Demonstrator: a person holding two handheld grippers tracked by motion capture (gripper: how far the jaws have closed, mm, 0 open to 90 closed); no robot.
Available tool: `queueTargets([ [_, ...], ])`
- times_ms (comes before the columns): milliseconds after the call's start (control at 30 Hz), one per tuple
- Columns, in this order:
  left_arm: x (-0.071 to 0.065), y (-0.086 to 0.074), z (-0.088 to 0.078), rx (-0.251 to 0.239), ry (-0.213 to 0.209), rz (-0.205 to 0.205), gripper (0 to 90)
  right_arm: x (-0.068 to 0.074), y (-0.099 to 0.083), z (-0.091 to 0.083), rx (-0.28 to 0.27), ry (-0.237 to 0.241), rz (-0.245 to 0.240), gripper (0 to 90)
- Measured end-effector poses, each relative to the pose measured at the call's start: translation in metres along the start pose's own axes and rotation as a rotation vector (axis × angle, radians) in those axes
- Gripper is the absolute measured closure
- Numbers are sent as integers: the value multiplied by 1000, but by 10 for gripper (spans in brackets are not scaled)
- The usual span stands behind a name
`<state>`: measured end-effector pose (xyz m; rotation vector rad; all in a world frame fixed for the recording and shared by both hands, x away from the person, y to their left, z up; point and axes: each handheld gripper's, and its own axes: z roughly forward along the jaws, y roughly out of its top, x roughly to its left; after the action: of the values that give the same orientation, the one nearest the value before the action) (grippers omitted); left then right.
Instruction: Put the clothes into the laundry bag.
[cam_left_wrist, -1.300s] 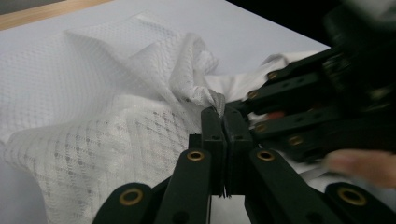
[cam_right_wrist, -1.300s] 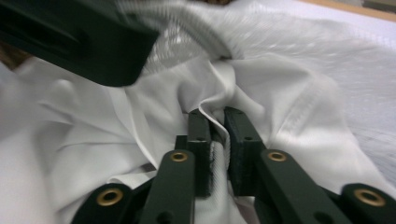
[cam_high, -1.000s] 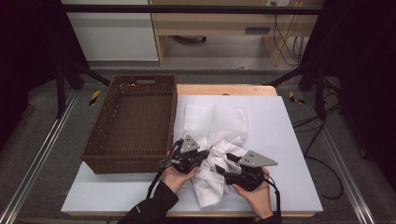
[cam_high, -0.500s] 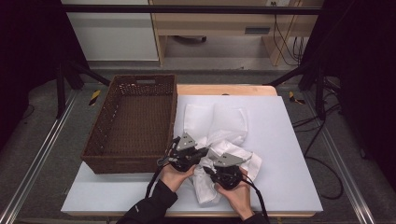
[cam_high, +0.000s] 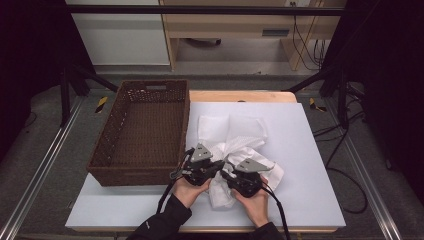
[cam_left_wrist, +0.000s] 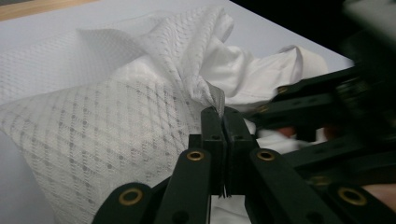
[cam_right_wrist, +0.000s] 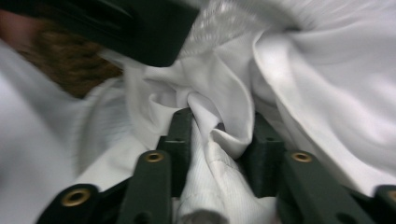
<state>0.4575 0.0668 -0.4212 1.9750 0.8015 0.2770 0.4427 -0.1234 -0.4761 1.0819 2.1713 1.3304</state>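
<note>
**Right gripper moves in on the bunched cloth**

On the bench (cam_high: 310, 165), beside the basket (cam_high: 142, 132), lies the white cloth (cam_high: 235, 145). The left gripper (cam_high: 212, 167) pinches its hem shut. The right gripper (cam_high: 231, 176), shifted leftward, has just reopened partway around a fold, so regrasping seems underway.

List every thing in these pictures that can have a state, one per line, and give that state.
White cloth: crumpled in a heap on the table, beside the basket.
Wicker basket: upright, nothing visible inside.
Left tongs: shut on a thin edge of the cloth.
Right tongs: jaws apart with a bunched fold of cloth between them; they have just been opening.
</note>
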Motion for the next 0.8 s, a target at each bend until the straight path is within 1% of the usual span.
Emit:
queueTargets([
  [33, 1, -1, 0, 3, 6, 8, 889, -2, -1, -9, -15, 18, 1, 606],
  [100, 1, -3, 1, 5, 20, 24, 889, -6, -1, -29, -58, 11, -6, 504],
  [167, 1, -4, 3, 8, 17, 29, 889, -12, 0, -48, -100, 8, -8, 438],
  [200, 1, -4, 5, 8, 19, 30, 888, -17, 1, -55, -109, -20, -19, 397],
  [233, 1, -4, 6, 10, 16, 32, 888, -22, 2, -59, -103, -49, -26, 350],
  [267, 0, -4, 7, 11, 17, 36, 888, -29, 4, -59, -98, -71, -29, 306],
  [300, -1, -4, 8, 12, 23, 43, 888, -36, 6, -57, -85, -82, -13, 258],
  [333, -1, -4, 9, 16, 24, 47, 888, -43, 7, -52, -72, -84, 5, 239],
  [367, -2, -4, 10, 19, 22, 51, 888, -50, 9, -46, -67, -91, 13, 232],
  [433, -1, -5, 11, 26, 20, 50, 888, -60, 11, -31, -30, -134, 8, 220],
  [467, -1, -5, 12, 31, 21, 52, 888, -65, 10, -22, -2, -137, 10, 218],
  [500, -1, -5, 13, 32, 22, 50, 888, -69, 8, -15, 24, -132, 24, 237],
  [533, 0, -5, 14, 34, 18, 45, 887, -72, 5, -9, 53, -124, 27, 305],
  [567, 0, -5, 15, 34, 17, 44, 888, -73, 3, -6, 71, -100, 32, 432],
  [600, 0, -5, 15, 32, 19, 44, 887, -71, 2, -7, 72, -84, 46, 558],
  [633, 0, -4, 15, 30, 17, 39, 887, -69, 4, -11, 62, -76, 36, 685],
  [667, 0, -4, 15, 25, 19, 35, 887, -66, 6, -17, 42, -84, 14, 778],
  [700, 1, -2, 14, 21, 18, 31, 887, -62, 8, -25, 20, -71, 1, 808],
  [733, 1, -1, 14, 16, 15, 25, 887, -59, 11, -35, -8, -28, -2, 843],
  [767, 1, 1, 13, 11, 15, 23, 887, -55, 12, -42, -28, 8, 0, 851],
  [800, 2, 3, 11, 5, 13, 17, 887, -51, 12, -46, -36, 35, -8, 857],
])
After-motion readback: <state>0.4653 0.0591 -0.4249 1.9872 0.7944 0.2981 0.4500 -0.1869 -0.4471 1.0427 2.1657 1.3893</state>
